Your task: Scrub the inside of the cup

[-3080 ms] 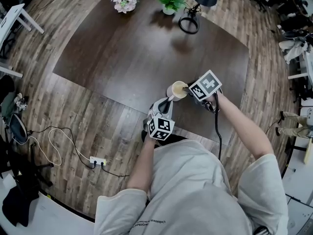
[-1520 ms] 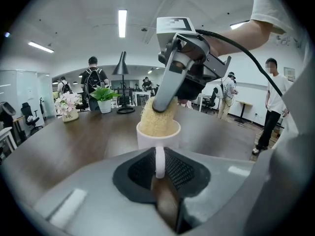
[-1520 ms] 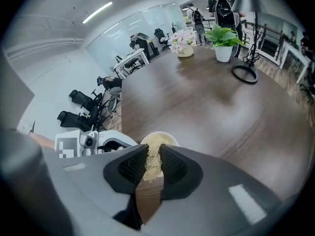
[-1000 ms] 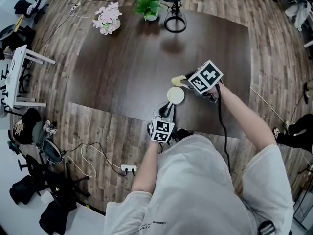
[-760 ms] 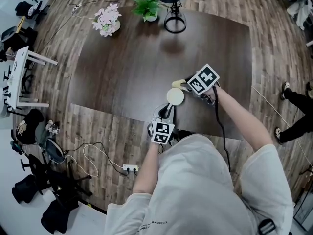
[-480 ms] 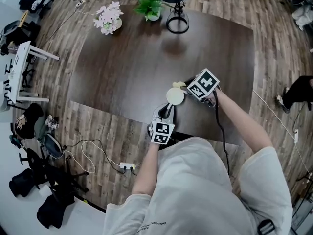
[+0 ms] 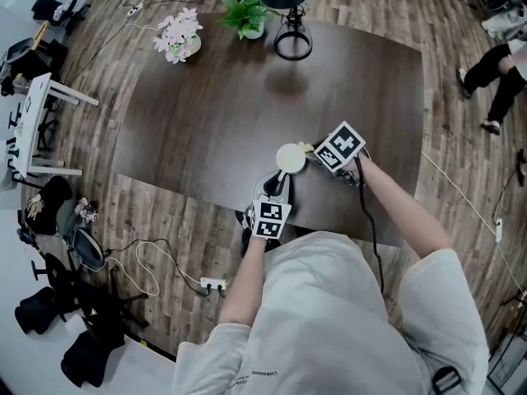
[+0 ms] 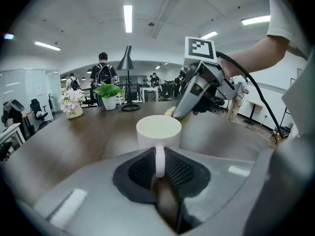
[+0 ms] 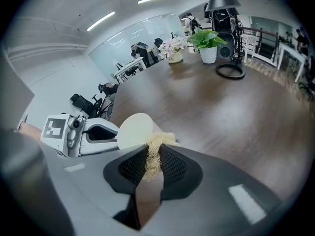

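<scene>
A cream cup (image 7: 290, 157) (image 8: 158, 132) (image 9: 134, 130) is held above the dark table (image 7: 214, 97) near its front edge. My left gripper (image 7: 280, 189) (image 8: 158, 168) is shut on the cup's handle. My right gripper (image 7: 315, 150) (image 9: 151, 163) is shut on a pale fibrous scrubber (image 9: 155, 151) (image 7: 305, 147). The scrubber sits just outside the cup, against its right rim. In the left gripper view the right gripper (image 8: 197, 90) reaches down behind the cup, and the scrubber (image 8: 171, 112) peeks out there.
At the table's far edge stand a pot of pink flowers (image 7: 177, 36), a green plant (image 7: 245, 13) and a black lamp (image 7: 290, 6). A power strip and cables (image 7: 210, 284) lie on the wooden floor to the left. A person's legs (image 7: 498, 76) are at the far right.
The scrubber was inside the cup 3 s ago; it is now out, beside the rim. Both grippers and the cup have drifted slightly left over the last second.
</scene>
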Action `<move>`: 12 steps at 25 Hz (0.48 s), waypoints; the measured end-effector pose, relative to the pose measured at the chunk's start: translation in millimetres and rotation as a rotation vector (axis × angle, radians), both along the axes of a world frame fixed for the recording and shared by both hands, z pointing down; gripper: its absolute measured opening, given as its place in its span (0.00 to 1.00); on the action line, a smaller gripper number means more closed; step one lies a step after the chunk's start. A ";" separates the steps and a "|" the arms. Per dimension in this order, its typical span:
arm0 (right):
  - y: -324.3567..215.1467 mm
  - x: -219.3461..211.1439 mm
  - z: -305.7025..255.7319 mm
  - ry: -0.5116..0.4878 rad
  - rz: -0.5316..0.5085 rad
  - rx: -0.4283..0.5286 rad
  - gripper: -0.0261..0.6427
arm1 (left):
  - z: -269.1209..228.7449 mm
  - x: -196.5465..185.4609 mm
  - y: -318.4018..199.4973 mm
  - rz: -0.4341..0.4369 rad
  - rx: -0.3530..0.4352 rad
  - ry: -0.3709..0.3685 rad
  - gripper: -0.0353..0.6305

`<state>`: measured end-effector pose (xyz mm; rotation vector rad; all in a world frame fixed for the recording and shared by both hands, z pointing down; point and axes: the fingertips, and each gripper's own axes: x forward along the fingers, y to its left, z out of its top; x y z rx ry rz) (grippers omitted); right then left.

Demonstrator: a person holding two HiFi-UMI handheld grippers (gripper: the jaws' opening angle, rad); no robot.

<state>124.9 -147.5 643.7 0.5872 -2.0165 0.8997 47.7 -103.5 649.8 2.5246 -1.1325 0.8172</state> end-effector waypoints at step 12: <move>43.0 -2.1 8.1 0.043 -0.066 -0.069 0.17 | -8.1 4.3 -4.7 0.030 0.006 -0.003 0.13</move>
